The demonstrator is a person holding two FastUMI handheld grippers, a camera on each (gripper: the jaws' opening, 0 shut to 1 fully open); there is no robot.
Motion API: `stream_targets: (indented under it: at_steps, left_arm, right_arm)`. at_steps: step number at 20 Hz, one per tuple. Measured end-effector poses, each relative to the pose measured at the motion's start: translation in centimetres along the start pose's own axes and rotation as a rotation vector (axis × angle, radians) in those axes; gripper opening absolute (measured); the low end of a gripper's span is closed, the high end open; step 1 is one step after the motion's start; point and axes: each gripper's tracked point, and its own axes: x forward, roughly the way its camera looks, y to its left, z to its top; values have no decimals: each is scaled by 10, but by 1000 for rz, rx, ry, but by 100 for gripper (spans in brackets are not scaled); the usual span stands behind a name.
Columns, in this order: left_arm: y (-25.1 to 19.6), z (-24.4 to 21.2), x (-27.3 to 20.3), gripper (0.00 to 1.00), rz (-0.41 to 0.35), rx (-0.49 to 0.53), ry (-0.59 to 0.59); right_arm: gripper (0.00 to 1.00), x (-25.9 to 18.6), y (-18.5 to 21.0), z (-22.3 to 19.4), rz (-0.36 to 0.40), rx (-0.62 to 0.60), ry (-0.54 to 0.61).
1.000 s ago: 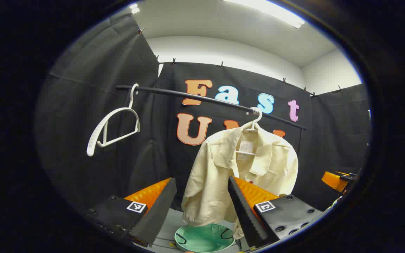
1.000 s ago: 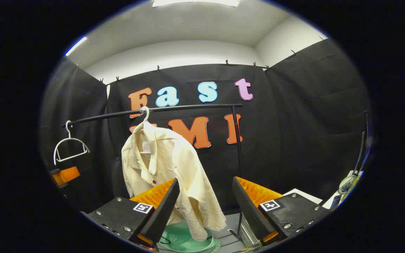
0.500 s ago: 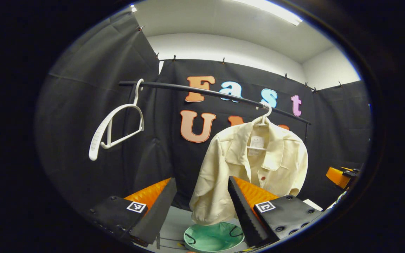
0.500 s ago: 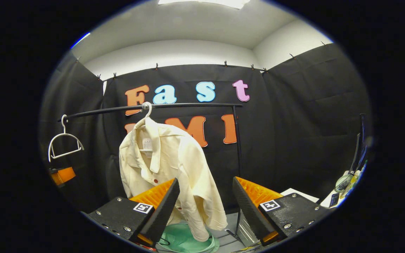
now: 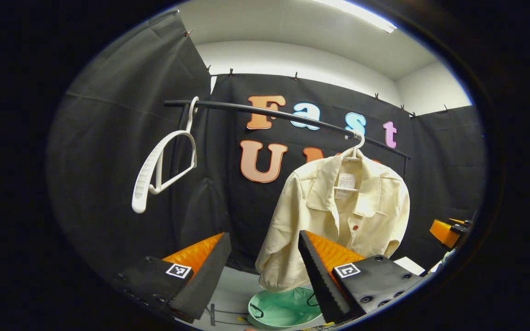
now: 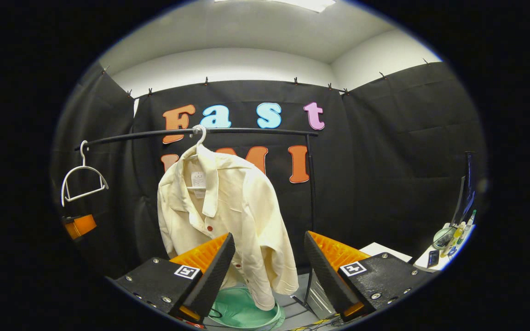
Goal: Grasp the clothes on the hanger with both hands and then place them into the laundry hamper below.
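— Black booth wall behind; cream shirt (image 5: 338, 216) hangs on its hanger (image 5: 354, 149) above the green hamper (image 5: 285, 310)?

— Yes. Both hand-held grippers, left (image 5: 265, 271) and right (image 6: 269, 271), gape empty; pinch each shoulder evenly.

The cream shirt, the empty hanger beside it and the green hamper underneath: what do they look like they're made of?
The cream shirt looks like soft, matte woven cloth: it drapes and creases. The empty hanger looks like glossy white moulded plastic, with a ribbed arm. The green hamper seems thin, flexible fabric or plastic sheet with a slight sheen and small dark handles; I can't tell which.
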Motion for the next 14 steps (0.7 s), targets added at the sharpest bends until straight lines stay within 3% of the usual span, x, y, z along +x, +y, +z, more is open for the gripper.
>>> stream_targets:
  at_steps: [8,9,14]
  left_arm:
    - [-5,-7,0,96,8,9,12]
    - [-4,-8,-1,100,12,11,12]
    - [3,-17,-4,96,30,11,22]
  right_arm:
    - [95,21,30,-14,80,5,46]
    - [95,24,34,-17,93,10,55]
    - [95,60,63,-25,158,21,88]
